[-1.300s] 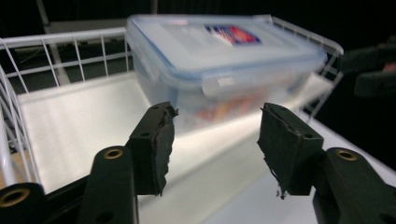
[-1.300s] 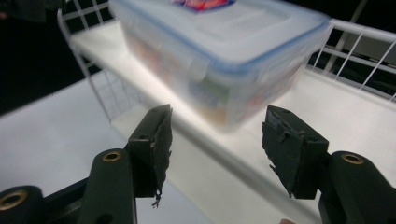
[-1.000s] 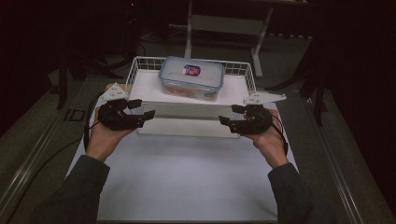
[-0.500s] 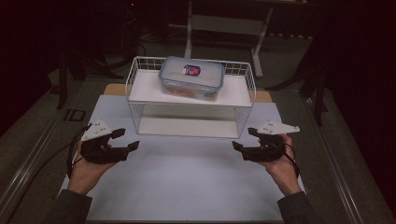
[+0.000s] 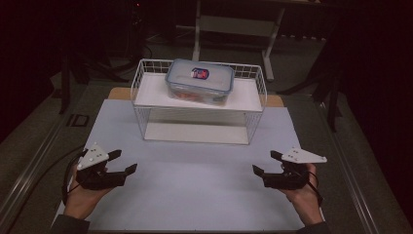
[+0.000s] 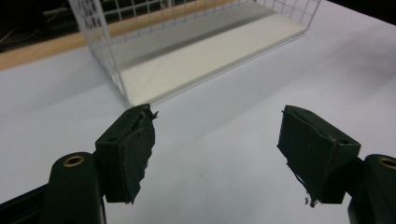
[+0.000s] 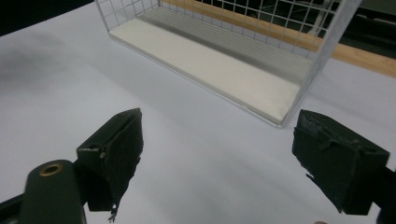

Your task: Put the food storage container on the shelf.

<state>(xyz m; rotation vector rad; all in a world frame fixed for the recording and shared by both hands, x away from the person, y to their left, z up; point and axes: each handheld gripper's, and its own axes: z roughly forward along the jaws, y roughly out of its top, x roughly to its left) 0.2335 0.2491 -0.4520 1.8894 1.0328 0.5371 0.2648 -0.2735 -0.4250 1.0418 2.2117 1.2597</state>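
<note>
A clear plastic food box (image 5: 199,82) with a blue-rimmed lid and a red label sits on the top shelf of a white wire rack (image 5: 146,85) at the back of the table. My left gripper (image 5: 122,163) rests low near the front left, jaws wide apart and empty; they have just been opening. My right gripper (image 5: 267,163) is at the front right, also open with nothing between its jaws, which have just been opening too. In the left gripper view the rack (image 6: 112,70) stands ahead of the left gripper (image 6: 217,140). In the right gripper view the rack (image 7: 322,51) lies beyond the right gripper (image 7: 217,144).
A white sheet (image 5: 195,185) covers the tabletop, and a wooden edge (image 5: 119,92) shows behind the rack. The rack's lower shelf (image 5: 195,132) holds nothing. Dark floor, cables and a metal stand (image 5: 234,24) lie beyond the table.
Both hands pulled back from the rack's sides toward the front edge of the table and sank lower. The jaws of both grippers stand wider apart.
</note>
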